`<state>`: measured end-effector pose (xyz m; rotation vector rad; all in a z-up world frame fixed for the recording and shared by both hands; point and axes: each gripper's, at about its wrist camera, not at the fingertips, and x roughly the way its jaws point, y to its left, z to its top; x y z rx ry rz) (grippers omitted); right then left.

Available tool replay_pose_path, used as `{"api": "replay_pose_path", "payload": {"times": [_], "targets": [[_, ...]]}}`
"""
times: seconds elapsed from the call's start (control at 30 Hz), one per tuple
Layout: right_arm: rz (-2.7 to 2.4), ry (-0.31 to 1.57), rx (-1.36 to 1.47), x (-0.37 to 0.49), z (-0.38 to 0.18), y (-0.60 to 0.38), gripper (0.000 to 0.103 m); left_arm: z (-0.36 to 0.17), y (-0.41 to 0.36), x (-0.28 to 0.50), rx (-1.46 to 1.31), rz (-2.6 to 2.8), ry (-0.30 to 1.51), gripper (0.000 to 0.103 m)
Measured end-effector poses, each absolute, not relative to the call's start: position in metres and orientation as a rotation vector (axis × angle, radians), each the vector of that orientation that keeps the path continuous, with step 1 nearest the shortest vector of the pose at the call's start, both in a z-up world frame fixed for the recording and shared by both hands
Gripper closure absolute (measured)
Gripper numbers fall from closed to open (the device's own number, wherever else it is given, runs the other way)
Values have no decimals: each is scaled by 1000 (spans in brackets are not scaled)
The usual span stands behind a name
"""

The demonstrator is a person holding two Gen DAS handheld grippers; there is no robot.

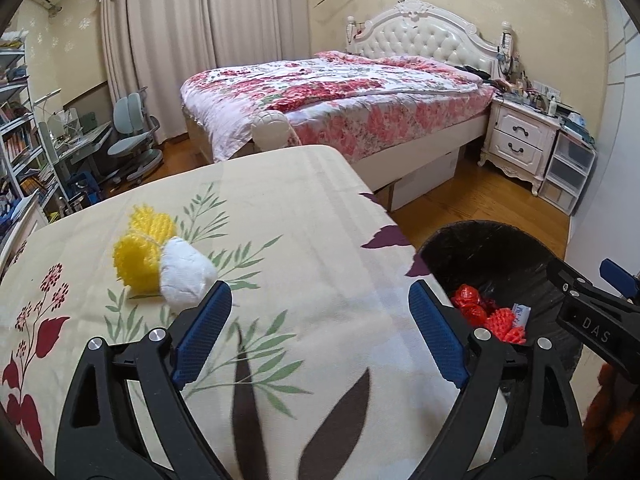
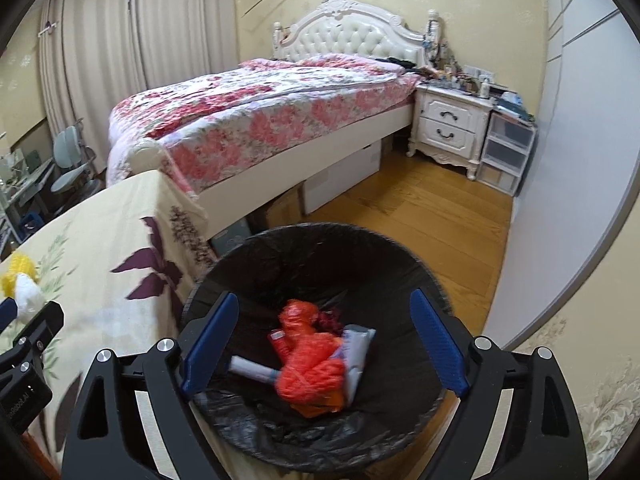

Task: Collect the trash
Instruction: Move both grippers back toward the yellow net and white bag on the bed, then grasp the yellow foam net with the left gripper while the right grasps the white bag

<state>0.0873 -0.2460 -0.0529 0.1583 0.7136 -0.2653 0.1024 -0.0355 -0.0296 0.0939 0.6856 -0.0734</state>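
A crumpled white paper wad (image 1: 186,276) is seen lying on a cream tablecloth printed with leaves and dark red flowers (image 1: 280,216), touching two yellow foam mesh sleeves (image 1: 138,252) that sit just behind and to its left. The left gripper (image 1: 320,308) is held just above the cloth with its blue-padded jaws spread apart and nothing between them; the wad lies just beyond its left fingertip. To the right of the table edge, a round bin lined with a black plastic bag (image 2: 320,240) is placed on the wooden floor (image 2: 420,208). Inside it, orange-red foam mesh netting (image 2: 308,360) and white wrappers (image 2: 356,344) are piled. The right gripper (image 2: 324,328) is held over the bin, jaws wide apart and empty. Beyond, a bed with a pink floral quilt (image 1: 340,96) and a white nightstand (image 1: 520,136) are seen.
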Motion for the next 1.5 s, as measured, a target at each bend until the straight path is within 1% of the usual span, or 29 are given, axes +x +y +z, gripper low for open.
{"api": "replay_pose_path", "payload": {"times": [0.53,0.73,0.9,1.0,1.1,1.17,1.2,1.23,1.27,1.3,1.5], "targets": [[128,748,-12,97,-49,-79,18,-33,112,69,2,202,731,15],[202,754,-53,101,-49,-44,18,-33,158,56,-37,297,747,15],[230,759,-60,114,-47,-25,19,-33,179,48,-66,339,754,15],[234,763,-76,123,-47,-14,25,-34,187,45,-82,349,759,15],[243,772,-84,130,-49,-5,29,-34,189,46,-91,350,761,15],[248,776,-91,133,-51,0,37,-35,190,46,-98,348,763,15],[256,784,-89,135,-52,2,46,-36,190,45,-99,348,764,15],[267,797,-84,138,-54,5,51,-36,190,45,-100,347,764,15],[281,809,-77,140,-56,7,54,-36,191,45,-100,346,764,15],[295,818,-68,142,-57,7,62,-36,191,45,-99,346,764,15],[255,809,-74,144,-54,-5,63,-35,186,50,-92,331,765,15]]}}
